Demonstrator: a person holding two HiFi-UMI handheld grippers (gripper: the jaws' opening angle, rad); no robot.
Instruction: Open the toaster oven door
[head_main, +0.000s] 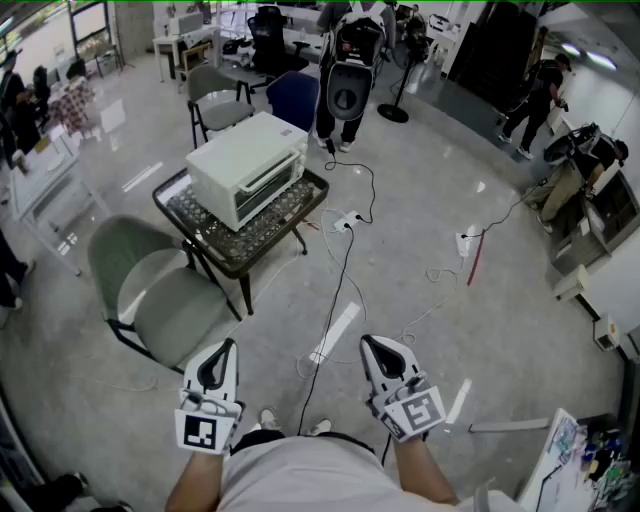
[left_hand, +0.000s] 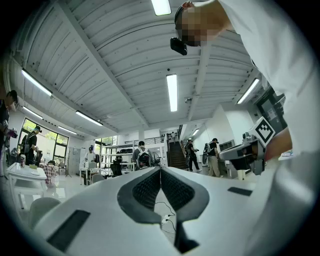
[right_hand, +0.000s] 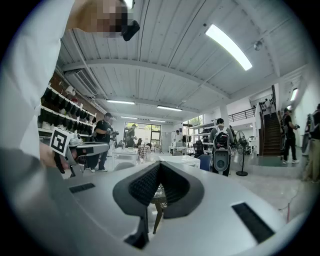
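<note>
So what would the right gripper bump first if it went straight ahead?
Probably the table under the toaster oven, seen just past the right gripper's shut tips. Only floor lies before it, though depth is unclear.

White toaster oven (head_main: 248, 166), door closed, on table (head_main: 180, 210)

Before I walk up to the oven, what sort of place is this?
Probably an open lab or workshop office, not a kitchen: the toaster oven sits on a table on a polished floor, power cables trail across it, and desks with office chairs stand behind.
</note>
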